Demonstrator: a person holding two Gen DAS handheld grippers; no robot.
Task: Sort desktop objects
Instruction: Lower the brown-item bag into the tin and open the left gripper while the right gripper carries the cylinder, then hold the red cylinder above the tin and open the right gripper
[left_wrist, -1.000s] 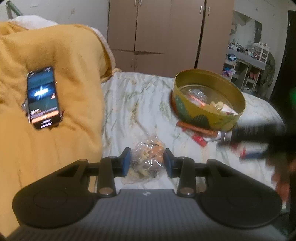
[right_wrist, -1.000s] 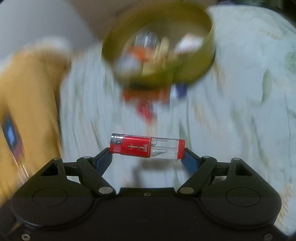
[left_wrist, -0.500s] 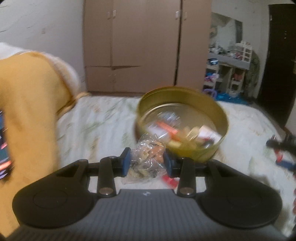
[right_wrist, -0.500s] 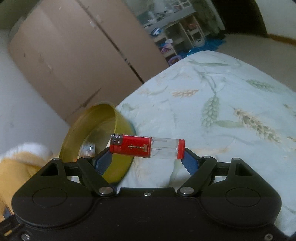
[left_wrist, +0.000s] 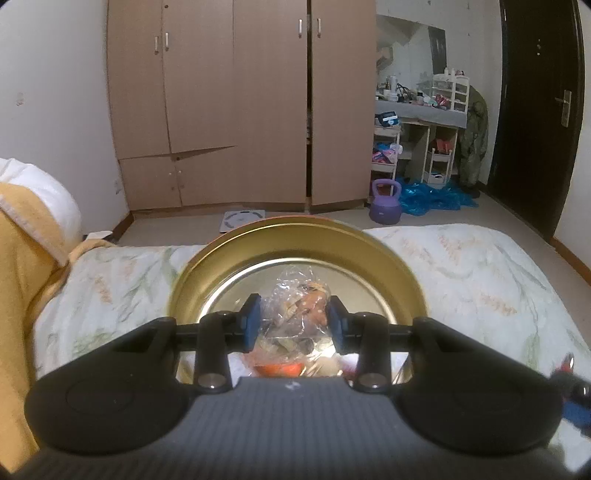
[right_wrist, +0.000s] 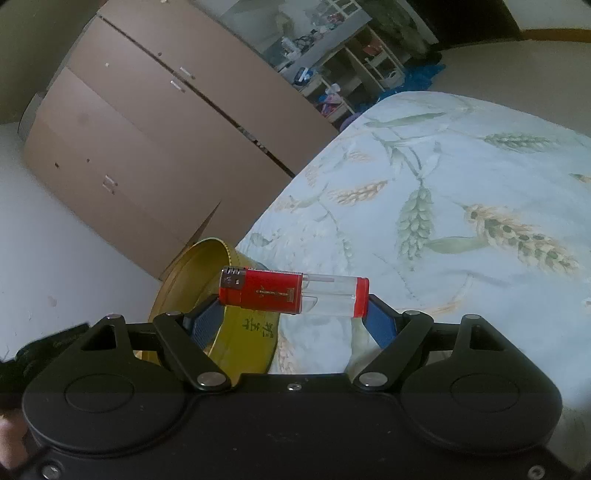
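Note:
My left gripper (left_wrist: 294, 320) is shut on a small clear plastic bag of snacks (left_wrist: 295, 317) and holds it over the round gold tin (left_wrist: 295, 230), whose shiny bottom shows several small items just under the fingers. My right gripper (right_wrist: 293, 317) is shut on a red and clear lighter (right_wrist: 293, 291), gripped end to end and lying crosswise between the blue pads. In the right wrist view the gold tin (right_wrist: 207, 258) sits to the lower left, beside the gripper, on the bed.
The tin rests on a bed with a pale wheat-print sheet (left_wrist: 480, 273) (right_wrist: 461, 206). A yellow blanket (left_wrist: 22, 258) is heaped on the left. A brown wardrobe (left_wrist: 236, 103), a purple kettlebell (left_wrist: 386, 205) and cluttered shelves stand beyond the bed's far edge.
My left gripper carried the bag rightwards to above the tin; the phone and blanket slid out of view. My right gripper swung right, away from the tin, and rolled, still holding the lighter.

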